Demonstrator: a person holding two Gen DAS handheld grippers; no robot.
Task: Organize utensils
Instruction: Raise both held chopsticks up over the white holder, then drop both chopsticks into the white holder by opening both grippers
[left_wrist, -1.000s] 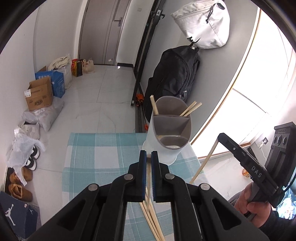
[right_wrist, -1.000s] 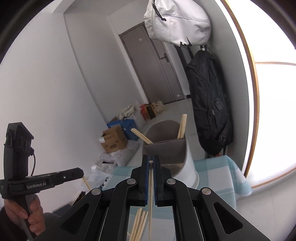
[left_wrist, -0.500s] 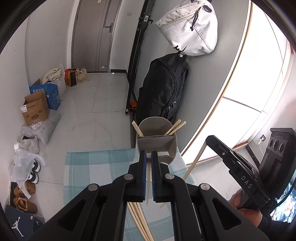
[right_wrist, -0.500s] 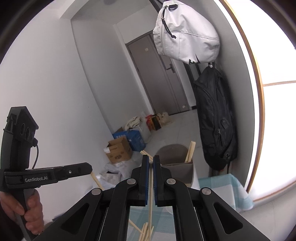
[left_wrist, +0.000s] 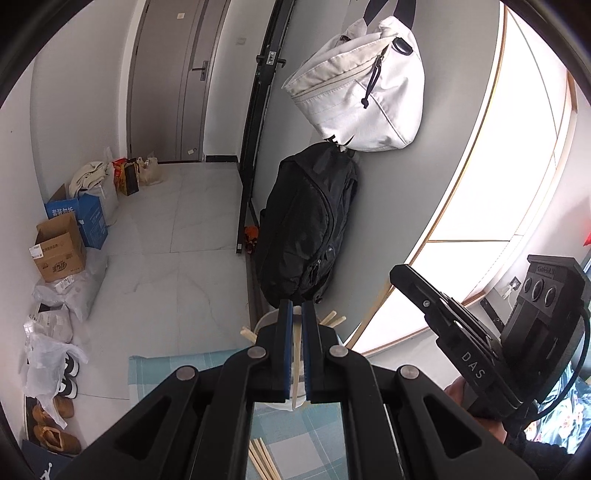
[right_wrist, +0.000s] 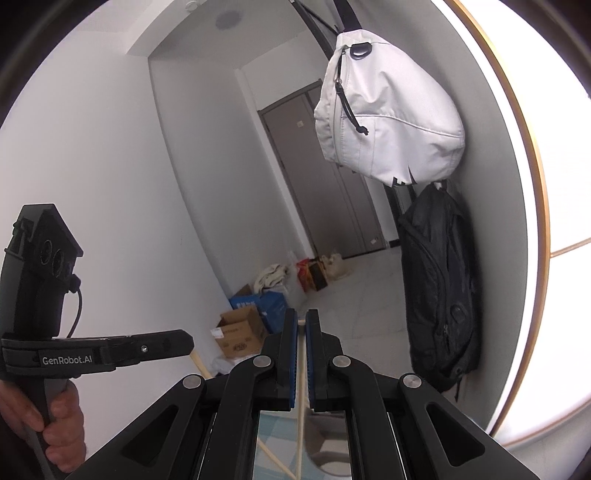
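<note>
Nearest in the left wrist view, the left gripper (left_wrist: 297, 314) has its blue-padded fingers (left_wrist: 285, 350) drawn narrow on a single pale wooden chopstick (left_wrist: 296, 373), a thin straight stick that hangs down between them. Below it, loose chopsticks (left_wrist: 263, 459) of the same light wood lie on the blue-and-white checked cloth (left_wrist: 166, 365). Just beyond the fingertips stands the white utensil holder (left_wrist: 266, 319), mostly hidden, with stick ends poking out at both sides. The right gripper (right_wrist: 301, 325) is likewise pinched tight on another chopstick (right_wrist: 300, 406), held nearly upright above the cloth. Farther off, a black backpack (left_wrist: 306, 221) leans on the grey wall under a hanging white bag (left_wrist: 362, 92), with cardboard boxes (left_wrist: 59, 251) on the far left floor.
</note>
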